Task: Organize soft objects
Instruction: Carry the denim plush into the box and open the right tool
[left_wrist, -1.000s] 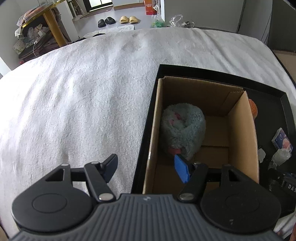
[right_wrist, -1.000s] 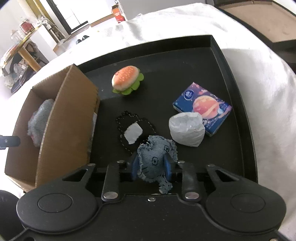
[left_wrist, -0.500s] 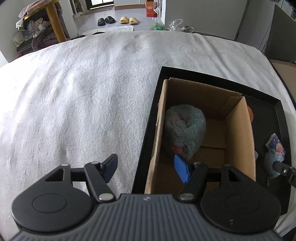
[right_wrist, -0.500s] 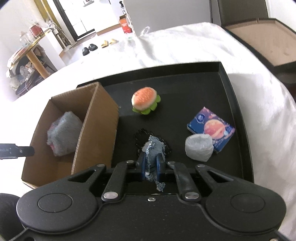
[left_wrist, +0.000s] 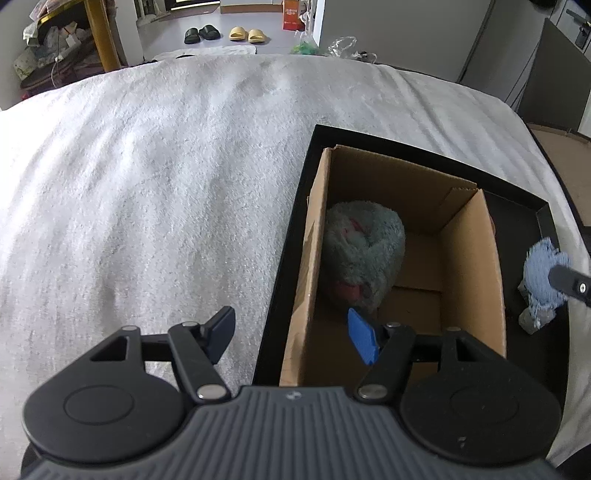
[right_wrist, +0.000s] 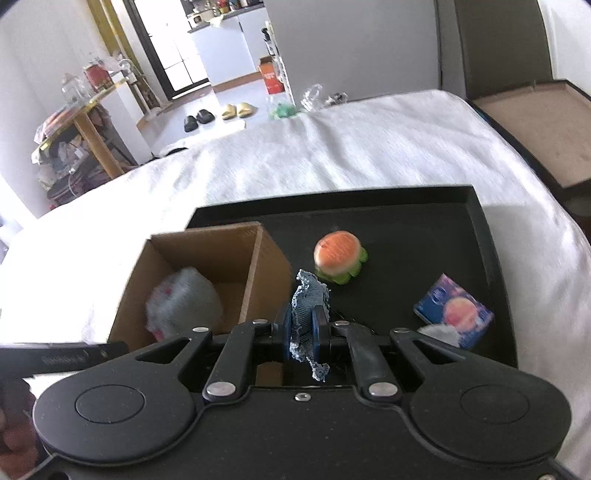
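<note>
My right gripper (right_wrist: 302, 325) is shut on a frayed blue denim piece (right_wrist: 308, 299) and holds it in the air above the black tray (right_wrist: 476, 229), beside the cardboard box (right_wrist: 255, 266). From the left wrist view the same denim piece (left_wrist: 543, 273) hangs at the far right, off a tip of the right gripper. Inside the cardboard box (left_wrist: 469, 240) lies a grey-green fluffy plush (left_wrist: 364, 247). My left gripper (left_wrist: 291, 334) stands open with nothing between its fingers, straddling the box's near left wall. A burger plush (right_wrist: 338, 254) sits on the tray.
A blue tissue pack (right_wrist: 454, 312) and a white bundle (right_wrist: 441, 332) lie on the tray's right side. The tray rests on a white bedspread (left_wrist: 147, 177). A brown crate (right_wrist: 535, 129) stands off the bed's right. Slippers (left_wrist: 221, 33) and a cluttered table (right_wrist: 81, 122) are beyond the bed.
The right gripper pinched fully shut on the denim piece and lifted it off the tray toward the box. The left gripper stayed open and nearly still.
</note>
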